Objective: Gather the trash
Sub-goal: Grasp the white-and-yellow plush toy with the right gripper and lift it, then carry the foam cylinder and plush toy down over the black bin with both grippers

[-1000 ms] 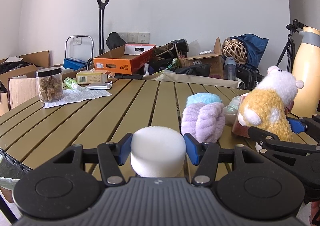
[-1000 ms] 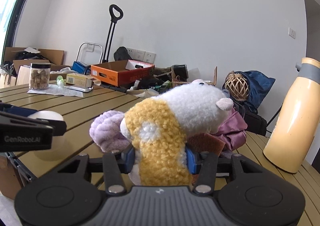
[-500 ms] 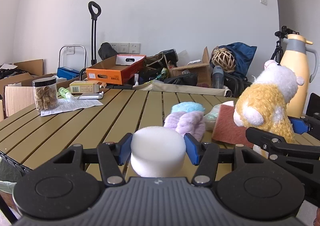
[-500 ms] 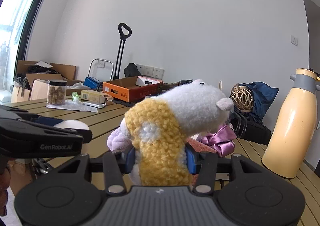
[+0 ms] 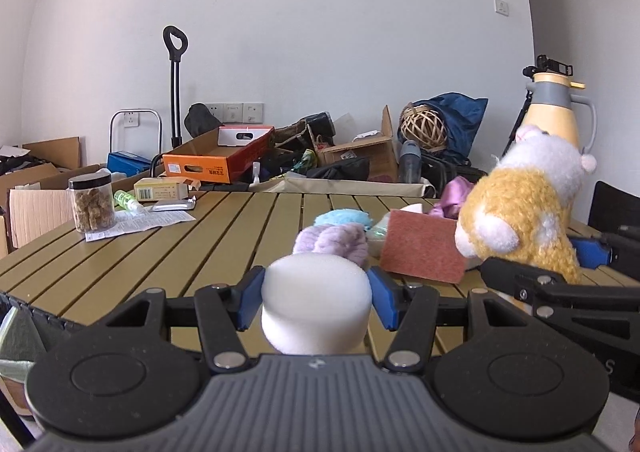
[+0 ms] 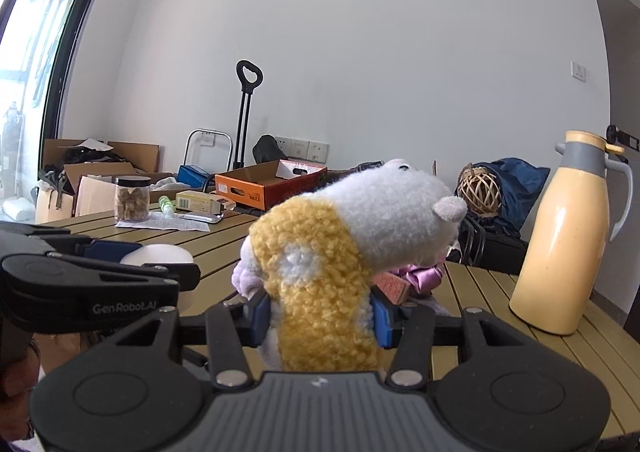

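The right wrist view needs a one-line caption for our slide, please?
Right claw clamps a yellow-and-white plush toy above the slatted table, beside a cream thermos jug.

Tabletop [image 5: 224, 236]: olive slats.
Ahead of left tongs [image 5: 316, 302]: purple scrunchie [image 5: 336, 244], red scouring pad [image 5: 420, 248].
Far left: snack jar [image 5: 91, 204] on paper sheet [image 5: 140, 222].
Right: thermos [image 6: 560, 236].

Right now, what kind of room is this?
Probably a spare room at home used for storage: cardboard boxes and bags piled by the wall, plus a slatted folding table with odds and ends.
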### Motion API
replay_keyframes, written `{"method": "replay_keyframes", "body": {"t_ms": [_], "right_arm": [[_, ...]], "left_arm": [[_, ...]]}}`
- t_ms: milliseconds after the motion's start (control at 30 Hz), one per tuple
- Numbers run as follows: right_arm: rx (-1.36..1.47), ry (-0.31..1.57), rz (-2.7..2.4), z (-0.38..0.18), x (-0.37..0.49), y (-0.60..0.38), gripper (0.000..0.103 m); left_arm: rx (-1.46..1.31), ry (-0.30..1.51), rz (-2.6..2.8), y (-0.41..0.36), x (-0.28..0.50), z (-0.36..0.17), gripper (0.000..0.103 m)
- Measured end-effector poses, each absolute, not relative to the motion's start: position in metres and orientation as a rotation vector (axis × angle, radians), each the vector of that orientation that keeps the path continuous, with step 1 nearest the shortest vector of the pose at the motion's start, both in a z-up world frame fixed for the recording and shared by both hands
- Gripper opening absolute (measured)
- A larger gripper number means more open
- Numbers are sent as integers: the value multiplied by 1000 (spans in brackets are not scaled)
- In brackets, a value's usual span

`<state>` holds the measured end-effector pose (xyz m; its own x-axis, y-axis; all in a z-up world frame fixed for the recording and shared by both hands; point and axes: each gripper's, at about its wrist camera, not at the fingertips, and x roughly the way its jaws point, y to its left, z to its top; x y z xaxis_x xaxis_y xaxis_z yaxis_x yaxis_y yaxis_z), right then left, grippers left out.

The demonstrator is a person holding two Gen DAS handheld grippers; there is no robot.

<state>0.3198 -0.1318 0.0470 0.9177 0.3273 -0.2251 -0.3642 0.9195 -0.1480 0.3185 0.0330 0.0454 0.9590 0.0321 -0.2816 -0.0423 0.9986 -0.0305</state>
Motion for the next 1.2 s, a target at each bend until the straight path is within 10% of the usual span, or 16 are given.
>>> {"method": "replay_keyframes", "body": {"t_ms": [1200], "right_arm": [[-139, 556, 388, -47, 224, -179, 48]], "left_arm": [[39, 567, -6, 12, 226, -42, 57]]}}
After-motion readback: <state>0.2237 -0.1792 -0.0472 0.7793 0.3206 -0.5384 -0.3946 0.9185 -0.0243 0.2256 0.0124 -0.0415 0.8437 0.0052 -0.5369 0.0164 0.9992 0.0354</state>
